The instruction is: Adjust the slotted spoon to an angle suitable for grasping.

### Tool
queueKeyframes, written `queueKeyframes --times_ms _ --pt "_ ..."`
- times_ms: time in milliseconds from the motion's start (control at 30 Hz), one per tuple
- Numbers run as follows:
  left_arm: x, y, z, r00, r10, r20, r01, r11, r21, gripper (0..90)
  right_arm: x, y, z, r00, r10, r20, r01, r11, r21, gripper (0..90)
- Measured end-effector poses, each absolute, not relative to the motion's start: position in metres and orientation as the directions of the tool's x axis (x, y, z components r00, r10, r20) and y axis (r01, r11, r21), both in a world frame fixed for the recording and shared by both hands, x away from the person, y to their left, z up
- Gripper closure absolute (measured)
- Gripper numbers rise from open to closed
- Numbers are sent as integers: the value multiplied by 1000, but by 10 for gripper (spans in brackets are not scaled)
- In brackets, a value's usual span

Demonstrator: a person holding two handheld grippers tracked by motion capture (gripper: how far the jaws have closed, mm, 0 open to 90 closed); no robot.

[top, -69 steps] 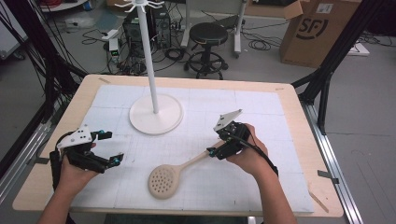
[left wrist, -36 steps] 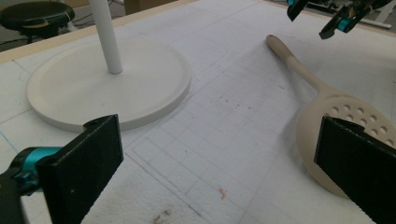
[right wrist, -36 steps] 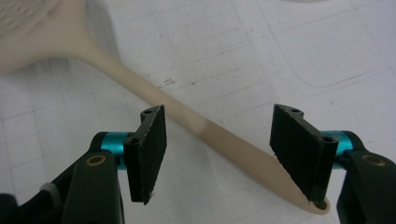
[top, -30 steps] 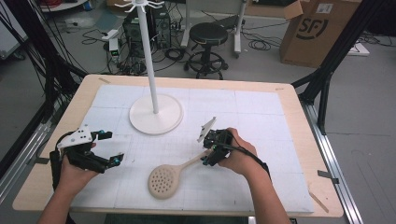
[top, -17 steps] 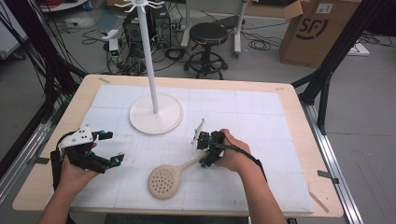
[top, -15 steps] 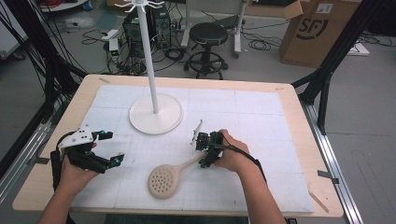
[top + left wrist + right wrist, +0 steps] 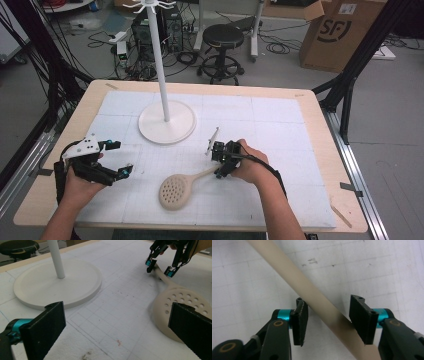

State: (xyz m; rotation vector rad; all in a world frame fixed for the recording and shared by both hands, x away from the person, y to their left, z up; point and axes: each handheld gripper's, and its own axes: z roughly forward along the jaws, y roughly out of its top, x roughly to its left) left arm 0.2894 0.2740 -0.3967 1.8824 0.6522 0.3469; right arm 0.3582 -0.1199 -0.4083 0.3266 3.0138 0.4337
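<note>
A beige slotted spoon [image 7: 176, 191] lies flat on the white gridded mat [image 7: 280, 130], head toward the front, handle running back to the right. My right gripper [image 7: 216, 163] points down over the handle's end. In the right gripper view its jaws straddle the handle [image 7: 294, 272], which crosses slantwise between the pads [image 7: 361, 317]; they have just been closing and I see no firm press. The left gripper view shows that gripper [image 7: 160, 269] over the spoon [image 7: 182, 300]. My left gripper [image 7: 123, 157] rests wide open on the mat's left side, its jaws [image 7: 117, 327] holding nothing.
A white stand with a round base [image 7: 166, 122] and tall pole stands at the mat's back left, close to my left gripper's line [image 7: 57, 287]. The wooden table edge [image 7: 320, 165] frames the mat. A stool and a cardboard box sit on the floor beyond.
My right gripper has moved left and down to the spoon's handle and its jaws have narrowed around it. The left gripper and the spoon have stayed put.
</note>
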Motion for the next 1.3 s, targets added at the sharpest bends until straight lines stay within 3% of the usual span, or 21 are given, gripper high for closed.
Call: queueKeyframes --times_ms 233,633,1067,1300 --pt "290 274 -397 808 586 -60 277 -288 917 18 356 -128 -405 -973 228 -31 207 926 314 613" --pt "290 273 -397 808 586 -56 277 -295 915 18 349 -132 -403 -977 213 -16 195 922 335 670" --pt "290 273 -398 808 586 -54 278 -298 913 17 344 -130 -407 -983 180 39 183 932 313 623" --pt "290 272 -398 808 587 -56 281 -299 912 18 338 -122 -403 -987 148 65 162 916 368 531"
